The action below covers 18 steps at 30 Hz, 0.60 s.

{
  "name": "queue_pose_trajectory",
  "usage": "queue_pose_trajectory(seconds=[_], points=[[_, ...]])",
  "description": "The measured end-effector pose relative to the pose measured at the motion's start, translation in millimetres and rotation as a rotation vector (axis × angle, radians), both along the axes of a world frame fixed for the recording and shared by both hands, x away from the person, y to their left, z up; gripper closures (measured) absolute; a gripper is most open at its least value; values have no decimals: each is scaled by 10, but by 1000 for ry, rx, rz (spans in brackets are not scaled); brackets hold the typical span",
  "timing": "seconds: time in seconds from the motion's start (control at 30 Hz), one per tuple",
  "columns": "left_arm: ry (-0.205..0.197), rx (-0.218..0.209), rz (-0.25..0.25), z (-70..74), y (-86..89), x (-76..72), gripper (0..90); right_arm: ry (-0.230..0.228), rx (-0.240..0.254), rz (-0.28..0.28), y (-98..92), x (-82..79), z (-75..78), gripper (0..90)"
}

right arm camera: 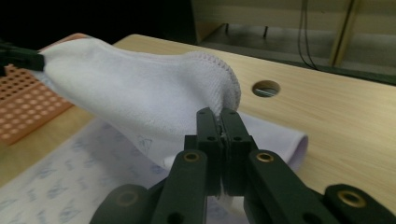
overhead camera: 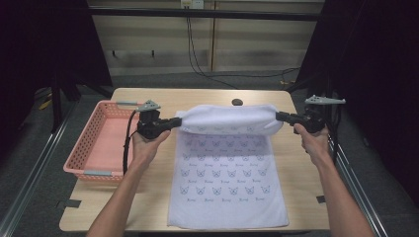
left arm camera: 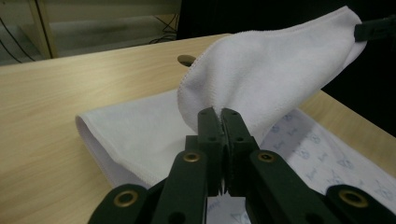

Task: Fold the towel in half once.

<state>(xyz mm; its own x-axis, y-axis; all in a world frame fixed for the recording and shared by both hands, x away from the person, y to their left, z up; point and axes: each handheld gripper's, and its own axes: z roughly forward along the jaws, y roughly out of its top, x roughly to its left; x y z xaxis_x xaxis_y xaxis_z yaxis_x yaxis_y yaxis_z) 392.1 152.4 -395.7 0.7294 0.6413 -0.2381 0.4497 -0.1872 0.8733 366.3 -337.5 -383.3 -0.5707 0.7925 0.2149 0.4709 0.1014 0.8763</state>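
White towel spread mid-table, near hem at near edge; far end lifted off table, sagging between grippers. Left hand-held gripper pinching far-left corner, right hand-held gripper pinching far-right corner. Pink basket at left edge.

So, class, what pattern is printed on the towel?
Rows of small butterfly-like motifs on the white towel, clearest in the high view.
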Motion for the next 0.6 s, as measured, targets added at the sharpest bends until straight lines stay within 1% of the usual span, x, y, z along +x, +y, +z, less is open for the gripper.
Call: queue_pose_trajectory(seconds=[0.03, 0.07, 0.1, 0.13, 0.17, 0.2, 0.23, 0.27, 0.3, 0.33, 0.37, 0.4, 0.43, 0.47, 0.5, 0.53, 0.57, 0.6], points=[[-10, -5, -12, 55, 31, -52, 877, -8, -11, 10, 12, -49, 39, 889], [-7, -22, -13, 124, 64, -117, 878, -16, -11, 20, 24, -109, 81, 890], [-18, -22, -20, 185, 79, -178, 878, -18, -10, 36, 43, -177, 127, 890], [-36, -19, -36, 241, 90, -249, 878, -28, -23, 45, 60, -231, 165, 890], [-53, -23, -52, 300, 107, -327, 877, -32, -24, 56, 72, -285, 200, 890], [-53, -26, -57, 330, 115, -373, 878, -47, -25, 66, 76, -351, 239, 890], [-65, -20, -64, 366, 135, -430, 878, -56, -23, 71, 71, -386, 259, 890], [-75, -28, -68, 395, 154, -491, 878, -57, -19, 71, 61, -428, 283, 890], [-78, -40, -85, 411, 167, -550, 877, -68, -15, 70, 48, -469, 304, 890], [-89, -31, -97, 417, 174, -614, 877, -78, -8, 70, 29, -511, 320, 890], [-85, -31, -99, 404, 173, -673, 877, -84, 6, 75, 16, -553, 325, 890], [-71, -32, -108, 372, 172, -718, 877, -89, 20, 80, 8, -599, 314, 890], [-61, -26, -107, 338, 171, -756, 877, -85, 28, 89, 9, -638, 285, 890], [-53, -17, -118, 263, 163, -827, 876, -79, 20, 92, 14, -665, 256, 890], [-43, -6, -137, 189, 161, -884, 877, -73, 6, 97, 26, -709, 194, 890], [-28, 11, -136, 111, 161, -943, 876, -60, 11, 102, 28, -748, 135, 890], [-19, 23, -152, 37, 162, -1004, 876, -52, 10, 114, 30, -798, 74, 890], [-19, 45, -162, -35, 166, -1071, 876, -45, 3, 120, 31, -850, 16, 890]])
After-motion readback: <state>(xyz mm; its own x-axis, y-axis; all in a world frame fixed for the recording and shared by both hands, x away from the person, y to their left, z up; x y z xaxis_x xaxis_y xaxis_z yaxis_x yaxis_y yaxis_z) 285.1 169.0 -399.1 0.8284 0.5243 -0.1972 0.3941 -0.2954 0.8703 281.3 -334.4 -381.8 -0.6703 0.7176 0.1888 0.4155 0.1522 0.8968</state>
